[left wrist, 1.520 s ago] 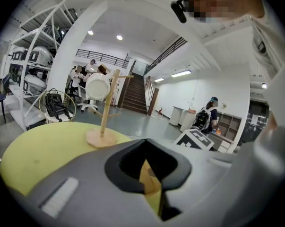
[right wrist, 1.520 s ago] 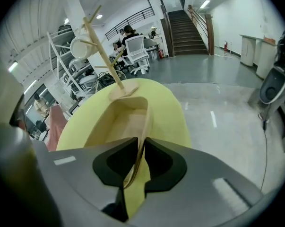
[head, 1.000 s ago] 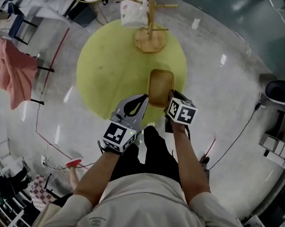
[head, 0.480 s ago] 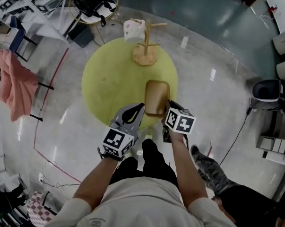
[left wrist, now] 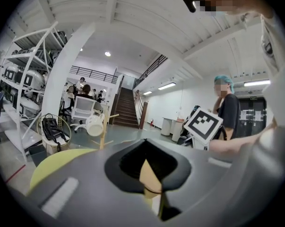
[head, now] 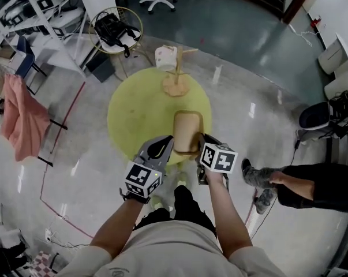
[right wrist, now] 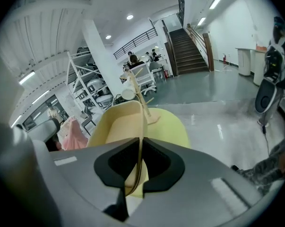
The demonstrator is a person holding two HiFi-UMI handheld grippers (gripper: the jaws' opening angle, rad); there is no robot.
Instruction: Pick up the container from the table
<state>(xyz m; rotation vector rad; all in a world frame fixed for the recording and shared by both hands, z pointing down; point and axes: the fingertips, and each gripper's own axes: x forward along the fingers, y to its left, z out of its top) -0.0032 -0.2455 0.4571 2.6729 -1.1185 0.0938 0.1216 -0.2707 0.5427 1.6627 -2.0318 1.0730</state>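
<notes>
The container [head: 188,128] is thin-walled and tan, smooth and matt, and looks like moulded plastic. The bench [head: 136,117] top is an even, matt yellow-green. The floor [head: 249,97] is polished and glossy, throwing back streaks of light. The mug stand [head: 176,81] is bare pale wood. The mug [head: 165,56] on it is white and smooth, seemingly glazed. The left hand-held gripper [head: 167,143] and right hand-held gripper [head: 199,141] have matt grey plastic shells with matt black recesses round the jaws. Their marker cubes carry matt black-and-white print. A pink cloth [head: 21,123] hangs soft and creased.
</notes>
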